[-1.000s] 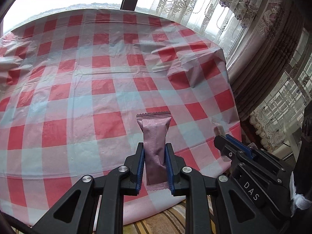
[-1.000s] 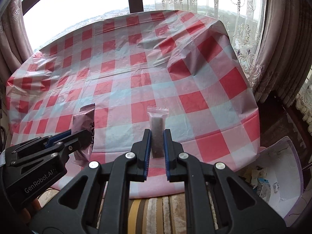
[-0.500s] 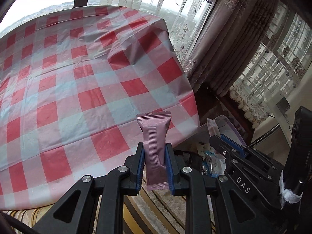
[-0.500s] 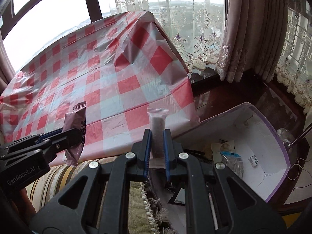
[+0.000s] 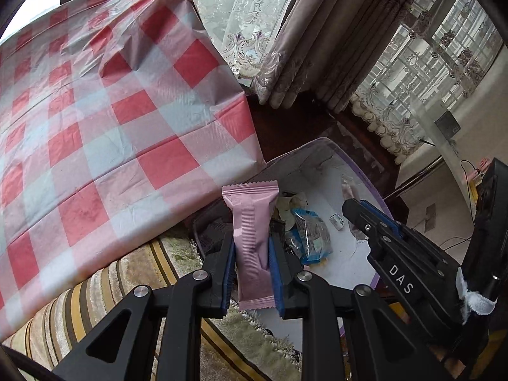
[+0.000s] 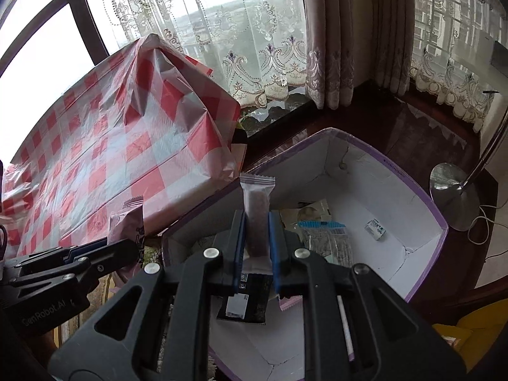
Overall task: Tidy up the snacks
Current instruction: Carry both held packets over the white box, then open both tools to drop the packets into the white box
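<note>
My left gripper (image 5: 252,238) is shut on a pink snack packet (image 5: 250,222) that stands upright between its pads, over the near left edge of a white box with a purple rim (image 5: 365,171). My right gripper (image 6: 256,219) holds a clear packet with a dark bar inside (image 6: 256,200) above the same box (image 6: 412,184). Its jaws are just starting to open, and the pads still touch the packet. In the right wrist view the left gripper (image 6: 133,247) and its pink packet (image 6: 127,222) show at the left.
Several snacks lie in the box: a black packet (image 6: 247,298), a blue-trimmed clear bag (image 6: 327,238), a small wrapped piece (image 6: 375,229). A table under a red-checked cloth (image 5: 95,127) is at the left, a striped cushion (image 5: 111,285) below it. A lamp base (image 6: 454,200) stands beyond the box.
Both grippers have swung right, off the checked table and over the white box, each carrying its packet. The box now fills the lower right of both views.
</note>
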`<state>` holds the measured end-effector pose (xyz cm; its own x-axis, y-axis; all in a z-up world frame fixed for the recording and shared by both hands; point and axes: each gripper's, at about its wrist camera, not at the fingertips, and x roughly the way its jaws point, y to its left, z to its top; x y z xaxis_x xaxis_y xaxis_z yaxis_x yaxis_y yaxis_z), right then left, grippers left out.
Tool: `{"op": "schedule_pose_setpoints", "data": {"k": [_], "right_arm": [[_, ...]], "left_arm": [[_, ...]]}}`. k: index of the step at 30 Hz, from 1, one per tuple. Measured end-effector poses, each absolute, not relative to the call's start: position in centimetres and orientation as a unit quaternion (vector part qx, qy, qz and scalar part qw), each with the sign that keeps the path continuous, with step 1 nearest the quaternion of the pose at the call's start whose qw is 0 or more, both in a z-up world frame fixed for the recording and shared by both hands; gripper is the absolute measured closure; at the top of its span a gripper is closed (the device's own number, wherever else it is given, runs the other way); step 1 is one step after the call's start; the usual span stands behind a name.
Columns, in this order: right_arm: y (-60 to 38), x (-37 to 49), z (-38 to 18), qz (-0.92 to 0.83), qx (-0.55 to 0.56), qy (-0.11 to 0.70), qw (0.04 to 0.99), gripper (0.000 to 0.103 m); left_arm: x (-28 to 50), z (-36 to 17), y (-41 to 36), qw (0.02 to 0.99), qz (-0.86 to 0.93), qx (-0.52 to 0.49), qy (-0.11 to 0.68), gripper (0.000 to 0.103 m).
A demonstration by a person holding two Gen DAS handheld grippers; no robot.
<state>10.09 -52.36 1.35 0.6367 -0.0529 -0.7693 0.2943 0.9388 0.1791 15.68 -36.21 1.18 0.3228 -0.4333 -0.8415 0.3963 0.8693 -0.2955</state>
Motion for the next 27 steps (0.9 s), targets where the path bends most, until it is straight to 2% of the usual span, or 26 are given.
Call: {"op": "schedule_pose_setpoints", "data": {"k": [3,4,7,8,13,17,27], "right_arm": [[-53.0,9.8,1.2,-0.105,0.151,0.417,0.89,0.083],[-53.1,9.7,1.2,-0.108,0.154,0.419,0.888,0.077],[-53.3,9.0,1.2,-0.117,0.153,0.419,0.887,0.047],[-53.4,8.6,1.3,-0.121,0.152,0.418,0.887,0.041],[-53.6,6.6,0.8,-0.131,0.16,0.435,0.877,0.036],[-53.9,5.7,0.3,-0.139,0.164,0.445,0.869,0.036],[-53.9,5.5,0.0,-0.138,0.159,0.454,0.866,0.036]], "left_arm": [[15.6,0.6,-36.7,0.804,-0.256,-0.014,0.537,0.079],[15.7,0.4,-36.7,0.799,-0.257,-0.018,0.543,0.076],[15.6,-0.3,-36.2,0.782,-0.259,-0.042,0.566,0.06],[15.3,-0.4,-35.8,0.779,-0.255,-0.046,0.571,0.057],[12.5,-0.2,-33.8,0.777,-0.252,-0.083,0.571,0.048],[10.8,0.6,-33.1,0.786,-0.26,-0.096,0.553,0.03],[11.2,0.1,-34.0,0.779,-0.264,-0.088,0.561,0.019]]}}
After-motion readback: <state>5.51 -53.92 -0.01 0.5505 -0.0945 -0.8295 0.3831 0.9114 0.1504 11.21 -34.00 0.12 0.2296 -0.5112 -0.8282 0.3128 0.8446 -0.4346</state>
